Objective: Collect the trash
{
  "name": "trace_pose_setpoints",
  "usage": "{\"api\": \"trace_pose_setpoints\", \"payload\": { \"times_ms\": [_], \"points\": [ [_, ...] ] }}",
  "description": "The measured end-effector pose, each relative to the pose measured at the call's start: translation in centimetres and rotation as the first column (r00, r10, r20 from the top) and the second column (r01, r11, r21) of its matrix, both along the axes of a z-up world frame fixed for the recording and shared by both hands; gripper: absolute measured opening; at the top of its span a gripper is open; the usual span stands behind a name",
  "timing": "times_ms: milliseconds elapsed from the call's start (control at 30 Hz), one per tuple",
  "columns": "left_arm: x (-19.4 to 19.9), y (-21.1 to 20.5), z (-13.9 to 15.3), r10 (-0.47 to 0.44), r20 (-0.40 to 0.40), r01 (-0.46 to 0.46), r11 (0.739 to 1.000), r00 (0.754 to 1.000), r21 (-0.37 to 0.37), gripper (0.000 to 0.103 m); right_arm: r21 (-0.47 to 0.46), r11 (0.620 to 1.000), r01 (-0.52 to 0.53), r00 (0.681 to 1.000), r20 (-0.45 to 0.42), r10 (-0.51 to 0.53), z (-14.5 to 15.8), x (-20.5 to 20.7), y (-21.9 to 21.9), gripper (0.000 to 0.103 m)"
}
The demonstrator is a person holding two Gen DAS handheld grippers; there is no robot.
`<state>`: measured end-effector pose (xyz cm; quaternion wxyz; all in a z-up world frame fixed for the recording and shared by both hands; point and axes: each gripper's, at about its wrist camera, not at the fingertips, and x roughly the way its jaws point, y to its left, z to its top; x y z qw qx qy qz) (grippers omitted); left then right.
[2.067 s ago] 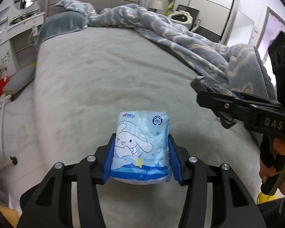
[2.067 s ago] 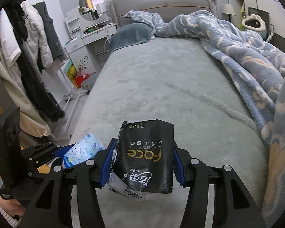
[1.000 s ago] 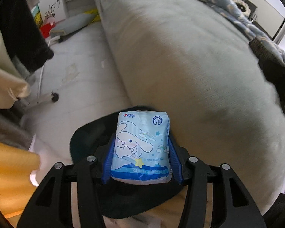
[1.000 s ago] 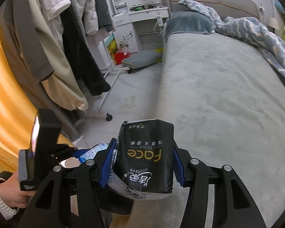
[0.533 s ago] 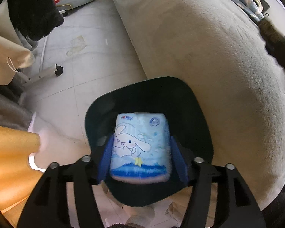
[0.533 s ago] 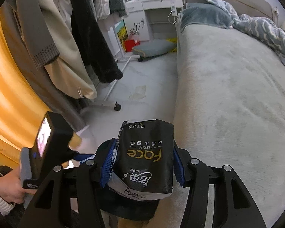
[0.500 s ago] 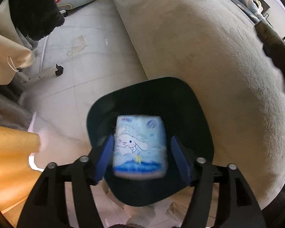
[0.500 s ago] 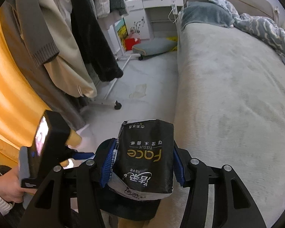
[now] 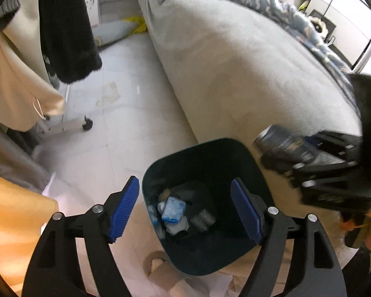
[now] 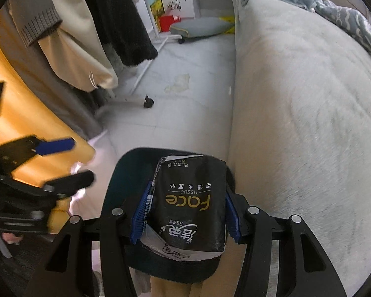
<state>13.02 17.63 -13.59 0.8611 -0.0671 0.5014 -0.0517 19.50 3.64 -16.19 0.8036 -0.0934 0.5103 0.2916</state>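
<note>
**Q:** Tongs first: how do the two pairs stand?

**A:** Right tongs (image 10: 185,210) are clenched on a black tissue pack (image 10: 189,205), blue pads pressing its two long sides; the pack's long axis runs forward along the fingers, printed face up. Left tongs (image 9: 185,208) are released, the jaws opening, with nothing between the pads.

**Q:** Where does the target lie from the right tongs?

**A:** Directly beneath. In the right wrist view the dark bin (image 10: 116,185) shows its rim around and under the held pack, so the pack hangs over the mouth rather than beside it. The bin stands on the floor (image 9: 126,104), just beside the bed (image 9: 247,61).

**Q:** And from the left tongs?

**A:** Also below; the left wrist view looks straight down into the bin, where a light-blue tissue pack (image 9: 173,209) lies on other litter at the bottom.

**Q:** Which hand is placed for the coming move?

**A:** The right, as judged: it alone carries trash. Seen from the left wrist, it comes in at the bin's right rim, nearer the bed side, so a release with the pack's length centred over the mouth should clear the rim.
</note>
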Motion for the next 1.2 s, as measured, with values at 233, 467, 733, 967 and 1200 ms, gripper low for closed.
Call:
{"api": "trace_pose_setpoints", "payload": {
  "times_ms": [233,467,733,967,1200],
  "points": [
    [-1.4,0.7,2.3,-0.011,0.119,0.006,0.999,0.993,0.039,0.084,-0.057,0.998,-0.022,0.998,-0.064,0.019,-2.8,-0.7,1.5,0.054],
    [-3.9,0.8,5.7,-0.024,0.266,0.006,0.998,0.964,0.069,0.094,-0.086,0.996,-0.031,0.998,-0.058,0.026,-3.2,-2.0,2.0,0.065],
    [-6.5,0.3,8.0,-0.007,0.373,-0.033,0.994,0.928,0.100,0.097,-0.037,0.999,0.019,1.000,-0.023,-0.020,-0.6,-5.0,0.3,0.092],
    [-10.1,-1.0,9.8,0.005,0.424,-0.054,0.993,0.906,0.103,0.098,0.023,0.992,0.121,0.982,0.140,-0.123,4.7,-8.2,-3.0,0.100],
    [-12.9,-2.8,11.8,0.030,0.482,-0.093,0.990,0.875,0.106,0.100,0.108,0.979,0.174,0.917,0.344,-0.201,11.3,-12.3,-7.6,0.100]
  ]
}}
